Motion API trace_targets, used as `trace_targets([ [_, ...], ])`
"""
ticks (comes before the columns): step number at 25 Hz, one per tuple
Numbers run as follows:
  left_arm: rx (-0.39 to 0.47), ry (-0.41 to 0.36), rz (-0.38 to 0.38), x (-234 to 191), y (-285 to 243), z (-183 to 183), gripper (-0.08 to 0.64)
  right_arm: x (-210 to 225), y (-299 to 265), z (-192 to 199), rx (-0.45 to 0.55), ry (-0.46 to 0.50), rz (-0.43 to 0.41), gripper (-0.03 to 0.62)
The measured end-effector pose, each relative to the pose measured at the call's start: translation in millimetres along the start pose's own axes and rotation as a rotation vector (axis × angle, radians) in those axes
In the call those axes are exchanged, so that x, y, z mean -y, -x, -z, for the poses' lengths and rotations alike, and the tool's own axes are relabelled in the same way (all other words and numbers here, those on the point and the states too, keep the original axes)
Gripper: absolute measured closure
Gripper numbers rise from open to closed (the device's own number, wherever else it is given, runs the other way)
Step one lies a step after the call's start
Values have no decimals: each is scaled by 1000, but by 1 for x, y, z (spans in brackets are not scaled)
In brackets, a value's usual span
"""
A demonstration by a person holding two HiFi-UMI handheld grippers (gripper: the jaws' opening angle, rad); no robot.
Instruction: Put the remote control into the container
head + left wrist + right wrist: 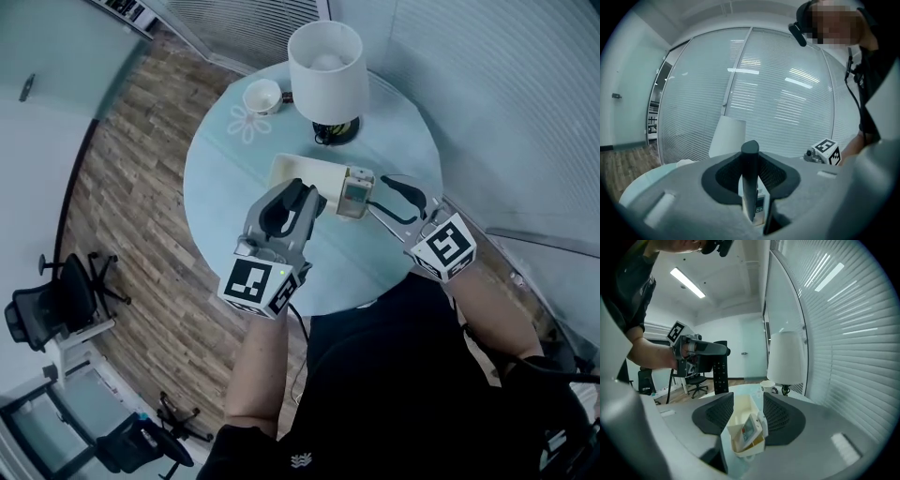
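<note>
Remote control (721, 376) — black, slim, long — is clamped in the left gripper (309, 195). The jaws are closed on its flat sides, and the left gripper view shows it edge-on between the dark pads. In the right gripper view it hangs on end below that gripper, up off the tabletop. It is not in the container yet. From the head view, the left gripper sits over the near left part of the cream rectangular open-top plastic container (298, 169), which lies flat near the middle of the round pale glass table (220, 211).

Right gripper (378, 195) comes in from the container's right end with its jaws standing apart. In its own view the container's near end shows between the two pads. I cannot tell whether either pad touches the wall, and nothing looks squeezed. A small white device with a screen (747, 430) leans tilted inside that same end of the container.

Further back on the table is a lamp with a white drum shade on a dark base (326, 61), well apart from the container. A white cup (262, 96) stands to the lamp's left, with a pale flower-shaped coaster (246, 124) just beside the cup. Black office chairs (56, 300) stand on the wood-plank floor — off the table's left side.
</note>
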State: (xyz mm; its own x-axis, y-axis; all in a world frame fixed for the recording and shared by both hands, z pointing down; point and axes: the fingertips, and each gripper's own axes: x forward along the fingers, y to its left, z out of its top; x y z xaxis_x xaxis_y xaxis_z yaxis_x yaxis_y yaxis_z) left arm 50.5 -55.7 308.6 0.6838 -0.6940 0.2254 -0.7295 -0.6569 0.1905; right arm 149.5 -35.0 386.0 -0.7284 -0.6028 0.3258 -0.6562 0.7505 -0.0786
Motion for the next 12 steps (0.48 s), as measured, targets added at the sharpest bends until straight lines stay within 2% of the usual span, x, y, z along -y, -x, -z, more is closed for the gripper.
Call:
trace_targets([
  [6,-22,16,-71,4,-7,13,465,14,-10,38,-76,-63,-31,389],
  [12,-52,39,-120,0,-12,33,465,9,-24,70,-119,-95,-80,399],
])
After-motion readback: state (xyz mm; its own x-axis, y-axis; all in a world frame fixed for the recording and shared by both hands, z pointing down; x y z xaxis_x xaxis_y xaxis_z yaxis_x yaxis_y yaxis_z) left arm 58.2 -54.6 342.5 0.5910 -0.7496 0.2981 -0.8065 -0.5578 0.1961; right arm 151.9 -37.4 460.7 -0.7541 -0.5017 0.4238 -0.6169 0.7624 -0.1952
